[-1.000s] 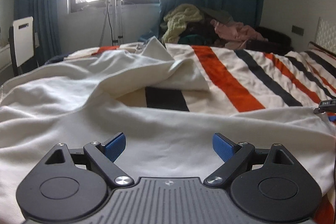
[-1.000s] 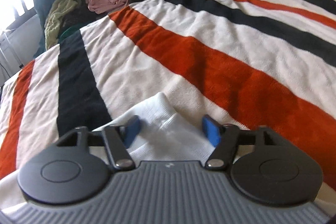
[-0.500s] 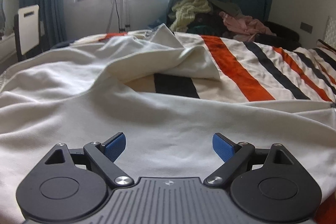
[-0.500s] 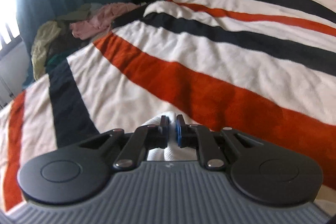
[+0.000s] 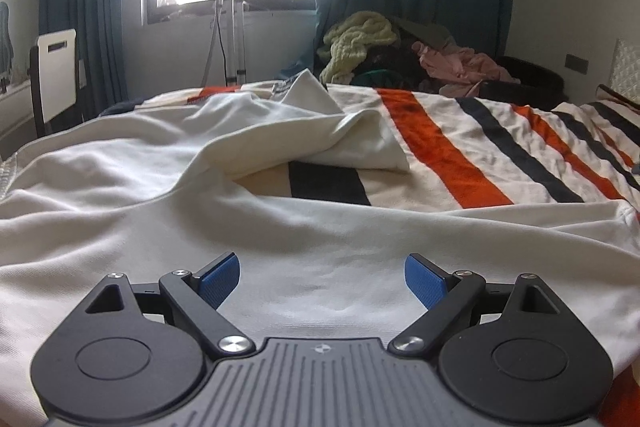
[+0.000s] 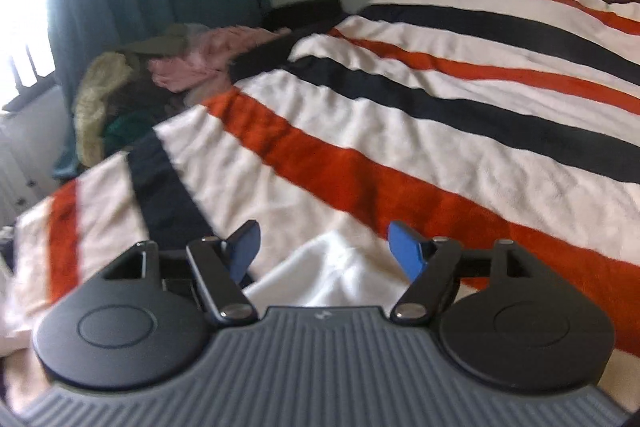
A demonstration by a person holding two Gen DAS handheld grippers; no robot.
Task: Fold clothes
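Bedroom, striped bed [image 6: 460,155] carrying a cream garment [image 5: 168,187] spread rumpled over its near side. My left gripper [image 5: 322,277] hovers spread over the cloth; right gripper [image 6: 322,245] spread over its corner. I'd pinch edges, not middle.

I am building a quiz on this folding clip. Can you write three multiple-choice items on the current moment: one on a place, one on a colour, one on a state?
1. Where does the white garment lie?
A. on the striped blanket
B. on a chair
C. on the floor

2. What colour are the gripper pads?
A. red
B. blue
C. green

3. How does the right gripper stand?
A. shut on the garment
B. shut on nothing
C. open, a white garment corner between its fingers

Answers: 1 A, the striped blanket shows beneath and beyond it. 2 B, both wrist views show blue pads. 3 C, the fingers stand wide apart.
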